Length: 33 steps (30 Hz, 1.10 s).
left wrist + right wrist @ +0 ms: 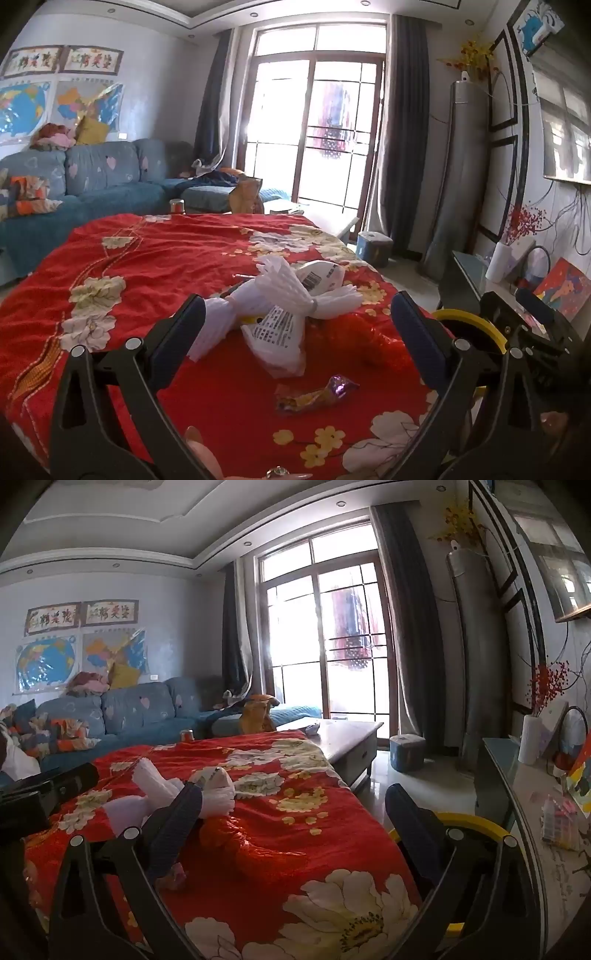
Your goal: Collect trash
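Crinkly gold and purple, the candy wrapper [314,395] lies on the red-clothed tabletop [155,258] just ahead of my left tongs [297,321], long axis crosswise between wide jaws; my right tongs [295,808], equally wide and empty, sit farther off.

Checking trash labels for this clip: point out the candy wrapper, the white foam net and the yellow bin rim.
candy wrapper [314,397], left wrist view, its crinkled middle.
white foam net [280,291], left wrist view, its ribbed middle.
yellow bin rim [476,821], right wrist view, top edge.

Printed text on white bag [275,326] illegible.
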Available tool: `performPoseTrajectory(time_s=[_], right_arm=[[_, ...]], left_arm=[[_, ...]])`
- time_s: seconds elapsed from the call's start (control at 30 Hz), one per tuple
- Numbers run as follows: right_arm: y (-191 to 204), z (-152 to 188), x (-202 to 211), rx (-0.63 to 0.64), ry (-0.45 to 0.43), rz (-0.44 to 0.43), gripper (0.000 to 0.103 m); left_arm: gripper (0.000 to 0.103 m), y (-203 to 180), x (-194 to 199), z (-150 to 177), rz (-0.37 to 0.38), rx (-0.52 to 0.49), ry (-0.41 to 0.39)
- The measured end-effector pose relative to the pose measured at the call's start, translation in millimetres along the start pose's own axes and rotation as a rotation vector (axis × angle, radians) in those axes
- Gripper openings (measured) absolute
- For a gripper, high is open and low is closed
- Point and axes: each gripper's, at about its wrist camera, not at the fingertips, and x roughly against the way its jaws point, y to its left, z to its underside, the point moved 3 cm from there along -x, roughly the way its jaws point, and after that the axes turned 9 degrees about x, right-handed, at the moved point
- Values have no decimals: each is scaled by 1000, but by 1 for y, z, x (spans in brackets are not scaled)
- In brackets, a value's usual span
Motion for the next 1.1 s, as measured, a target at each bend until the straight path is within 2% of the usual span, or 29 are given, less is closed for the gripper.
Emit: performPoseTrajectory(time_s=[1.1], right_arm=[[4, 4, -5, -19, 19, -7, 97]], left_arm=[[92, 1, 2, 2, -19, -39, -4]])
